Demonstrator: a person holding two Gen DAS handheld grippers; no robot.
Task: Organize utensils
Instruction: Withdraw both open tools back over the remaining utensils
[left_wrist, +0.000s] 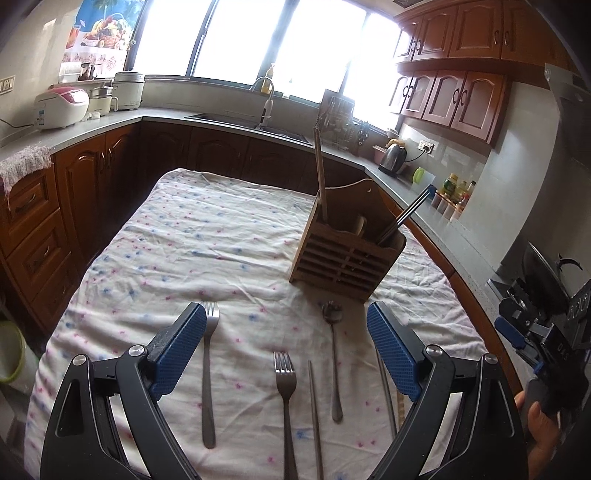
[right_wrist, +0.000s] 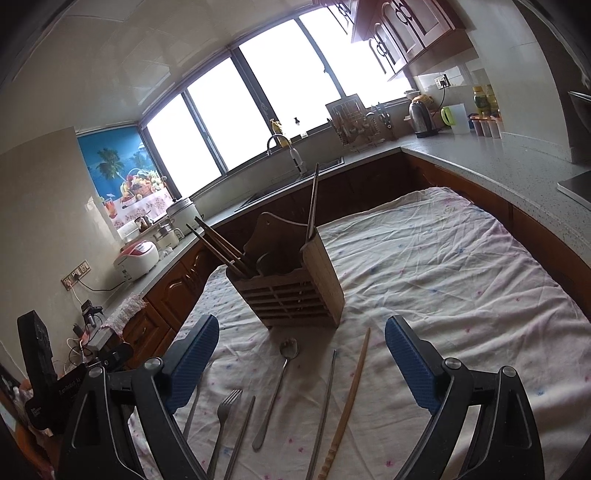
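Both tongs are released w/ nothing between the blue pads. The left gripper (left_wrist: 286, 345) hangs over the flowered tablecloth (left_wrist: 177, 236), above two forks (left_wrist: 208, 369) (left_wrist: 286, 398), a metal chopstick (left_wrist: 315, 413) and a spoon (left_wrist: 334, 362). The right gripper (right_wrist: 301, 363) is over the same spoon (right_wrist: 275, 391), a metal chopstick (right_wrist: 325, 410) and a wooden chopstick (right_wrist: 351, 402). The wooden utensil holder (left_wrist: 341, 258) stands upright just behind the row (chopsticks lean in its left and right compartments).

A slatted wooden utensil holder (left_wrist: 347, 254) stands upright, far right, holding chopsticks; steel forks (left_wrist: 208, 373), a spoon (left_wrist: 334, 354) and loose chopsticks (left_wrist: 316, 417) lie flat nearer.
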